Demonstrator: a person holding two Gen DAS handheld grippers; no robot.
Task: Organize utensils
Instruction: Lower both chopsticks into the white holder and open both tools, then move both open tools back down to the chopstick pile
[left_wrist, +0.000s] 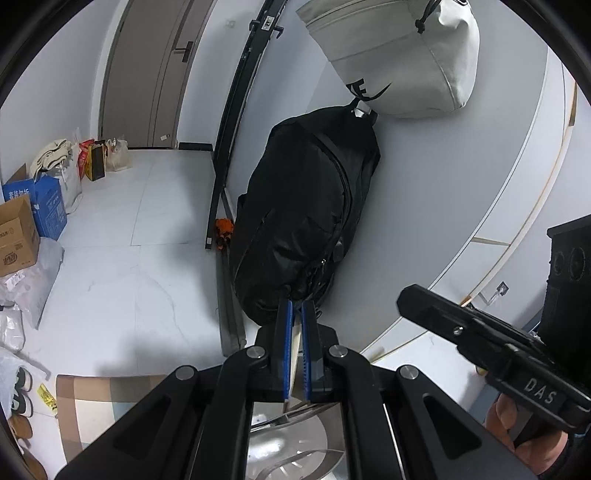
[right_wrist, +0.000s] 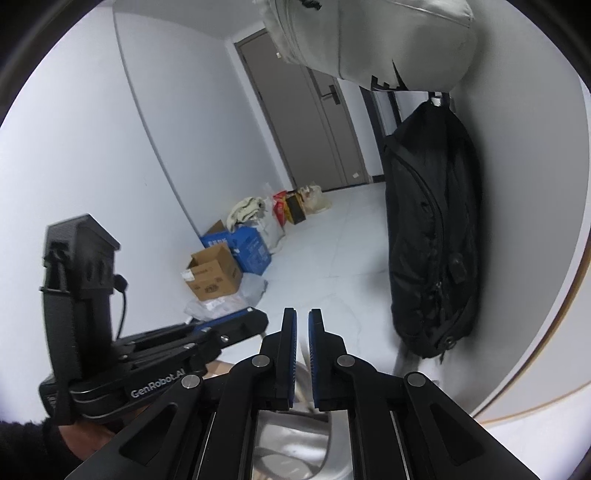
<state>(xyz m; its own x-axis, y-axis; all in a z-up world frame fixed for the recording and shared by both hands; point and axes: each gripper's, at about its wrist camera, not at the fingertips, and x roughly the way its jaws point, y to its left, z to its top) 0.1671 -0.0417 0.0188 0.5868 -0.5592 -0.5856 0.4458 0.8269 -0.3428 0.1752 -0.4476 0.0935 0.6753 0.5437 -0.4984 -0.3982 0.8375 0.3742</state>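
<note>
Your left claw (left_wrist: 297, 306) pinches a thin pale stick (left_wrist: 295, 354), likely a utensil, lying lengthwise along the pads, tip hidden. Your right claw (right_wrist: 303, 317) stands slightly spread; something pale and blurred shows in its gap, and you cannot tell what. A black bag (left_wrist: 306, 206) hangs ahead on the wall. A metal basin (right_wrist: 291, 443) sits below both claws.

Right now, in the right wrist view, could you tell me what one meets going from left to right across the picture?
Left gripper held in a hand, brown cardboard box, blue box, right gripper, black backpack hanging against the wall.
</note>
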